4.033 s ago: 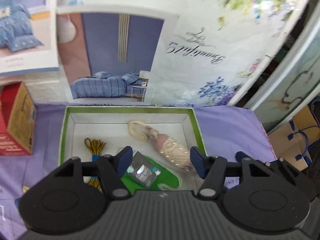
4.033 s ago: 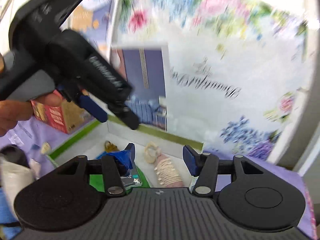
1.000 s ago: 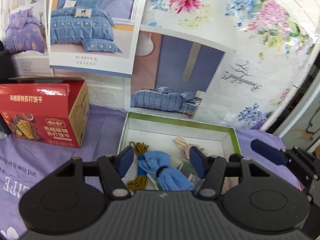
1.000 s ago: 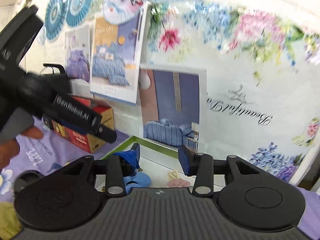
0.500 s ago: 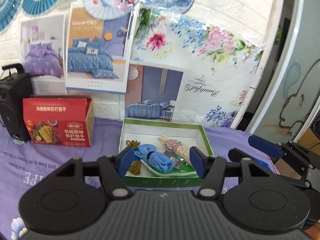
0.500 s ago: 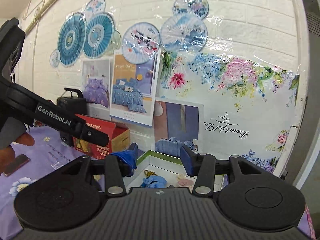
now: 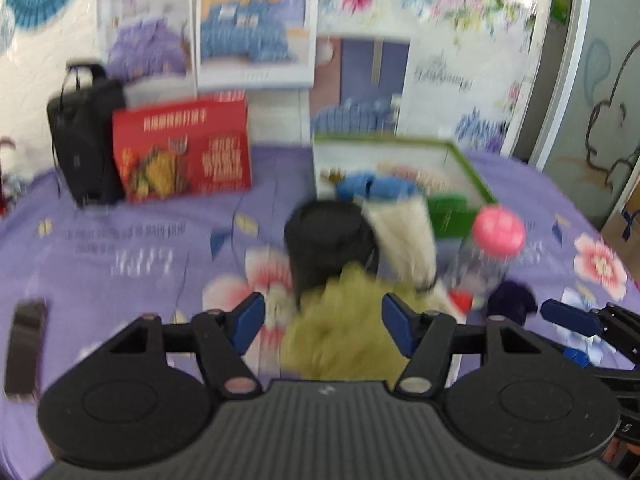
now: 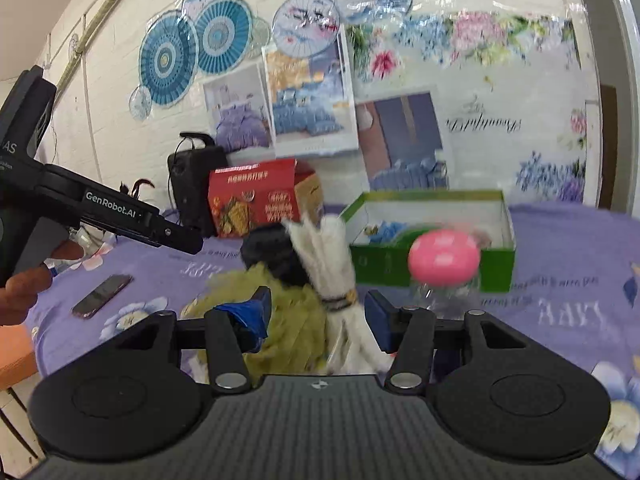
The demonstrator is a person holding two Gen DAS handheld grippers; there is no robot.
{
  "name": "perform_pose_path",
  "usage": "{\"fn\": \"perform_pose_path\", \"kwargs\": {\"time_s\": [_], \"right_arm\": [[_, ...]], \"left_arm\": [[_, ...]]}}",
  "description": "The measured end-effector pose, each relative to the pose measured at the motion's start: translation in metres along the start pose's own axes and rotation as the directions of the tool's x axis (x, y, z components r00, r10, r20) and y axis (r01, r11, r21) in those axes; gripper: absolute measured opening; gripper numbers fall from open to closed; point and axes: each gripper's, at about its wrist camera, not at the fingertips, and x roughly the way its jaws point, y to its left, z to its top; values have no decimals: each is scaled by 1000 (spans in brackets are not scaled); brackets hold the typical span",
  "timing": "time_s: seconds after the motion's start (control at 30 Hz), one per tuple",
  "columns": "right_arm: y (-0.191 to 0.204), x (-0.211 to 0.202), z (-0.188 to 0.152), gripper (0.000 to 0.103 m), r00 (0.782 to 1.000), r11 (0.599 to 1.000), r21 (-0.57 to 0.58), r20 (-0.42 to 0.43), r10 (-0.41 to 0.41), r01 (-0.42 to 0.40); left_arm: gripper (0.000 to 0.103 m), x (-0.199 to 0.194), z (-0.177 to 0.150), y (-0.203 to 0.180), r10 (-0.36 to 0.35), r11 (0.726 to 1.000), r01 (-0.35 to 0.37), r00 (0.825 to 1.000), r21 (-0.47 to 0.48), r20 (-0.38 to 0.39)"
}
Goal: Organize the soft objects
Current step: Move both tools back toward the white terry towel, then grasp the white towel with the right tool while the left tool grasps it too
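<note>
Lying between open left claw (image 7: 323, 322) fingers, apparently: olive cloth (image 7: 340, 340).

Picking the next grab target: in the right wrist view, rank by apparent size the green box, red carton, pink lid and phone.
1. green box
2. red carton; it stands farther back, so real size against the box is unsure
3. pink lid and phone look alike; the lid is blurred, so no ranking

A red carton (image 8: 256, 198) stands at centre left beside a black speaker (image 8: 192, 182); a phone (image 8: 102, 290) lies lower left on the purple cloth (image 8: 560, 256)
</note>
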Motion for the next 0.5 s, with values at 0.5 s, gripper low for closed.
{"fn": "perform_pose_path", "kwargs": {"time_s": [0.5], "right_arm": [[20,69,-5,40,991,996,-18,-102,89,-91]], "left_arm": [[64,66,30,9,-191,979,175,967,-101,-171]]}}
